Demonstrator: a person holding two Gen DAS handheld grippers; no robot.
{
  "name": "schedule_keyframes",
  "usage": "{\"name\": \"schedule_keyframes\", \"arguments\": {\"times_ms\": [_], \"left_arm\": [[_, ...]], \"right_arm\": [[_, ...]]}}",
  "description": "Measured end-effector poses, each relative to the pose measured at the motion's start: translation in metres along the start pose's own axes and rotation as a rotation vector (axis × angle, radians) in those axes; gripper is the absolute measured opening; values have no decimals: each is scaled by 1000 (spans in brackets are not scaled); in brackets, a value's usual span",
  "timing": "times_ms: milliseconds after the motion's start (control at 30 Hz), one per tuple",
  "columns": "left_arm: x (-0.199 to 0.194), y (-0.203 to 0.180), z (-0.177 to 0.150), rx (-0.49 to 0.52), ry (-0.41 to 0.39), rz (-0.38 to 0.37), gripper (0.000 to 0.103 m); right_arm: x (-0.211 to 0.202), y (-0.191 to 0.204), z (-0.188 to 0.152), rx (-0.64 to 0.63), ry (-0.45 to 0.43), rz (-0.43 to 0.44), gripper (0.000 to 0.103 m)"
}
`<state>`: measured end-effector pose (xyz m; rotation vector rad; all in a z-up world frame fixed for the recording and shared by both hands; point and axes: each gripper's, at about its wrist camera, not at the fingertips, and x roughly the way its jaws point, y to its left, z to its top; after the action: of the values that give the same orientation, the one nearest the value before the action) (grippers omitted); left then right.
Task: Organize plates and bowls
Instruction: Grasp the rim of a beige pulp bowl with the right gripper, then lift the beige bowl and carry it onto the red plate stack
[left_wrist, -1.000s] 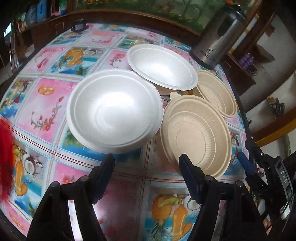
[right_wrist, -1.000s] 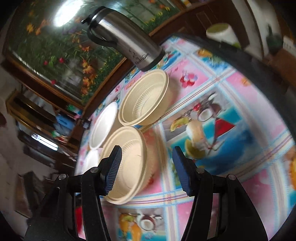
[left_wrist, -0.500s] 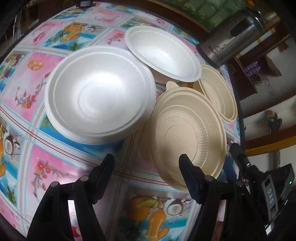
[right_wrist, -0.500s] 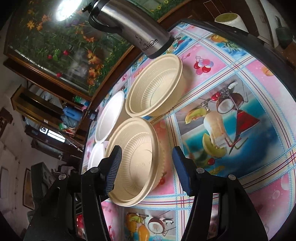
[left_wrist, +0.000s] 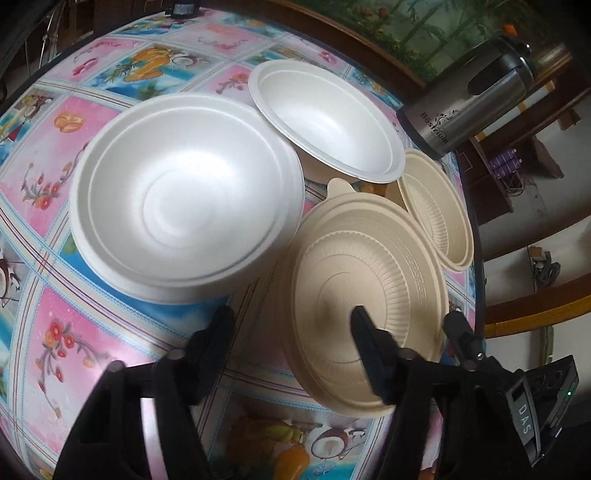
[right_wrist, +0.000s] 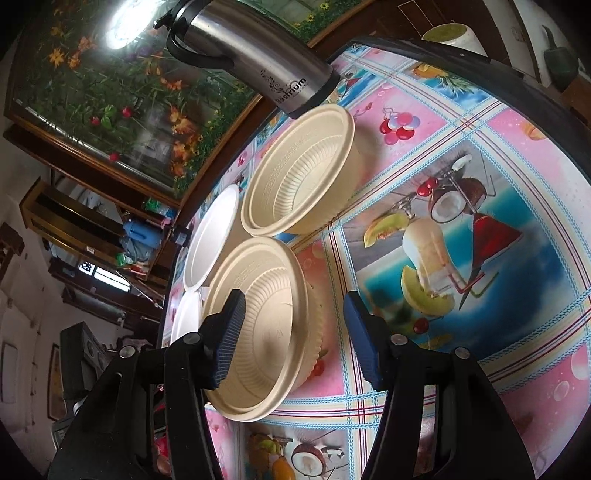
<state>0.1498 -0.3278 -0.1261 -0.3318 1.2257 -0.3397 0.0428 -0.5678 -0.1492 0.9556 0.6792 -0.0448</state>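
Observation:
Two white foam bowls, a near one (left_wrist: 184, 214) and a far one (left_wrist: 328, 122), stand on the table beside two beige ribbed bowls, a near one (left_wrist: 369, 273) and a far one (left_wrist: 439, 210). My left gripper (left_wrist: 291, 325) is open, its right finger over the near beige bowl's rim. My right gripper (right_wrist: 293, 323) is open around the near beige bowl's (right_wrist: 258, 325) right rim; it also shows at the right edge of the left wrist view (left_wrist: 458, 336). The far beige bowl (right_wrist: 299, 173) lies beyond it, with the white bowls (right_wrist: 210, 240) to its left.
A steel thermos jug (left_wrist: 469, 99) stands at the table's far right edge, just behind the far beige bowl; it also shows in the right wrist view (right_wrist: 255, 62). The table wears a patterned pink and blue cloth (right_wrist: 480, 221). A white cup (right_wrist: 454, 37) sits at the far edge.
Both grippers have moved forward and down toward the near beige bowl. The bowls have not moved.

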Motion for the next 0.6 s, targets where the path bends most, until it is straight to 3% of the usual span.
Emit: {"name": "schedule_keyframes", "arguments": {"times_ms": [67,133,167,233,300,600], "left_arm": [[7,-1,2,-6,27,-14,40],[11,-3,2,11,33,-13,24],[11,-3,2,14,32,-10,22],[12,-2,0,21,28,-15,13],[10,-4,-2,41,19,-15,12],[1,0,-17,138,26,-10,11]], "right_arm": [[6,0,-1,0,18,-9,45],[10,0,-2,-9,26,-27,29],[10,0,-3,-17,19,-38,17],[8,1,-4,-36,1,-54,12],[5,3,-6,-45,-12,-57,8],[-13,3,-33,-31,-36,-92,8]]}}
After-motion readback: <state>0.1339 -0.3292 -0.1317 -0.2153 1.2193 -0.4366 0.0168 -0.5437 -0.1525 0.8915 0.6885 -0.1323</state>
